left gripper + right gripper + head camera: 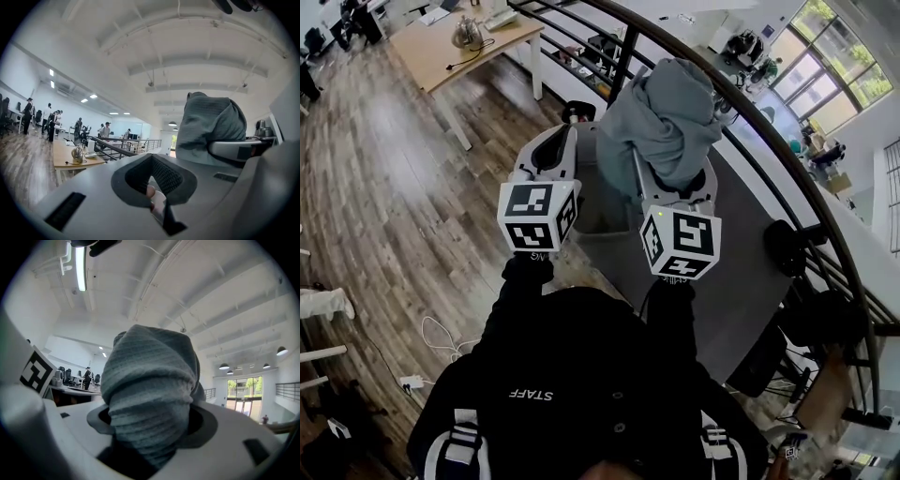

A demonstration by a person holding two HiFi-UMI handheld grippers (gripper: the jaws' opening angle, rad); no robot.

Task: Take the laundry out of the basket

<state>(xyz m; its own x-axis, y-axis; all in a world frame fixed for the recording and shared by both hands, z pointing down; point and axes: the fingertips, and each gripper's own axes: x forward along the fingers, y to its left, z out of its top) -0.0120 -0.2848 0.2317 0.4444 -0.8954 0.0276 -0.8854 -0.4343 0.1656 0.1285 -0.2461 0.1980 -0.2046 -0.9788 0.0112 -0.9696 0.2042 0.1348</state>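
Observation:
A grey-blue ribbed garment (pixel 666 112) hangs bunched in the air, and my right gripper (pixel 677 184) is shut on it. In the right gripper view the cloth (pixel 150 380) fills the gap between the jaws of the right gripper (pixel 150 432) and hides their tips. My left gripper (pixel 555 150) is raised beside it on the left, jaws together, with no cloth in them. The left gripper view shows the left gripper (pixel 154 164) closed and the garment (pixel 211 122) off to its right. A grey basket-like container (pixel 602 202) sits below, between the two grippers, and is mostly hidden.
A dark grey surface (pixel 741 272) lies under the right side. A curved black railing (pixel 759 122) runs behind it. A wooden table (pixel 459 47) stands at the upper left on the wood floor (pixel 384 187). A white cable (pixel 436 337) lies on the floor.

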